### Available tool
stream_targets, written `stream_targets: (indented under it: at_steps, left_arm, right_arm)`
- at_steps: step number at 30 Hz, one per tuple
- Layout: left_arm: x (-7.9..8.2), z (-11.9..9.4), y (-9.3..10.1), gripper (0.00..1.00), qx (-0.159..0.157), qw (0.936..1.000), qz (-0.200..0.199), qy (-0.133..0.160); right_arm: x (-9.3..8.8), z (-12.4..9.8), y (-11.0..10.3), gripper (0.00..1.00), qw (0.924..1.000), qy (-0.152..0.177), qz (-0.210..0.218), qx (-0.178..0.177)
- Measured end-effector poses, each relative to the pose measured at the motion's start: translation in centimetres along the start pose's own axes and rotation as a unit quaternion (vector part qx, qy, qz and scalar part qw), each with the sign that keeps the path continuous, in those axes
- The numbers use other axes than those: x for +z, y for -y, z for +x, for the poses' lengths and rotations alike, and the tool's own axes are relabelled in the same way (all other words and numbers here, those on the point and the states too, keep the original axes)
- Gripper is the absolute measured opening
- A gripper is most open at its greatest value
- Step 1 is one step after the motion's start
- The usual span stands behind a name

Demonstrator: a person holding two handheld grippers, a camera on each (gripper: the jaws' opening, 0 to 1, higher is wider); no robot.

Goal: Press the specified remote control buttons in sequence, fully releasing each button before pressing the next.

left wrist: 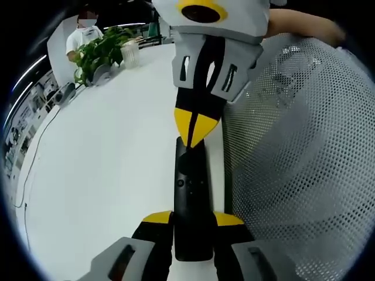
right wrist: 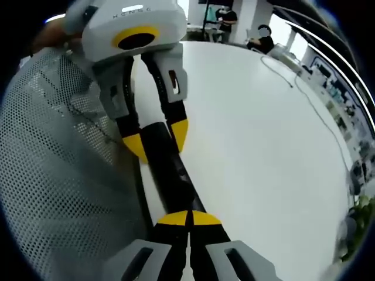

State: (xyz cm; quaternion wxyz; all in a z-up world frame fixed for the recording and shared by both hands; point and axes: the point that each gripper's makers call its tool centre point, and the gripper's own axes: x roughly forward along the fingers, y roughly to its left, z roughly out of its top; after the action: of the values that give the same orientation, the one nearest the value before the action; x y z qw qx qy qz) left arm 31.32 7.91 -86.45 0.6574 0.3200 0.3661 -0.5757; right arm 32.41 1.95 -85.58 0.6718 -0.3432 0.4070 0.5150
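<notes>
While you hold both tools over the white table (left wrist: 105,175):
Left gripper (left wrist: 193,219): jaws clamp the black remote (left wrist: 192,193).
Right gripper (right wrist: 188,219): jaws closed together, tips on remote's buttons, grasping nothing.

Matt black plastic remote (left wrist: 192,199) on a smooth white table (left wrist: 105,175).
</notes>
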Motion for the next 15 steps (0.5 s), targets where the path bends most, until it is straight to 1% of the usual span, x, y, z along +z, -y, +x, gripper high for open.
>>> stream_targets:
  at_steps: [2, 4, 7, 8, 11, 13, 15]
  left_arm:
    - [-0.1, -0.02, -0.1, 0.25, -0.002, 1.0, -0.004, -0.002]
    - [-0.16, -0.05, -0.09, 0.25, -0.002, 1.0, -0.001, -0.001]
    - [-0.27, -0.12, -0.18, 0.25, -0.001, 1.0, -0.003, -0.003]
    - [-0.32, -0.15, -0.22, 0.25, -0.001, 1.0, -0.002, -0.005]
    - [-0.33, -0.15, -0.25, 0.25, 0.0, 1.0, -0.002, -0.004]
    - [-0.34, -0.16, -0.22, 0.25, 0.001, 1.0, -0.005, -0.005]
    - [-0.35, -0.16, -0.16, 0.25, 0.003, 1.0, -0.001, -0.003]
  right_arm:
    - [-0.07, -0.1, -0.15, 0.0, 0.9996, 0.006, 0.024, 0.011]
    - [-0.08, -0.2, -0.21, 0.0, 0.9991, 0.012, 0.039, 0.015]
    - [-0.07, -0.23, -0.31, 0.0, 0.9983, 0.018, 0.052, 0.021]
    - [-0.05, -0.24, -0.55, 0.0, 0.9979, 0.019, 0.056, 0.028]
    - [0.03, -0.25, -0.77, 0.0, 0.9978, 0.022, 0.055, 0.031]
    - [0.1, -0.24, -0.71, 0.0, 0.9985, 0.025, 0.04, 0.028]
    - [0.2, -0.26, -0.82, 0.0, 0.9993, 0.019, 0.019, 0.028]
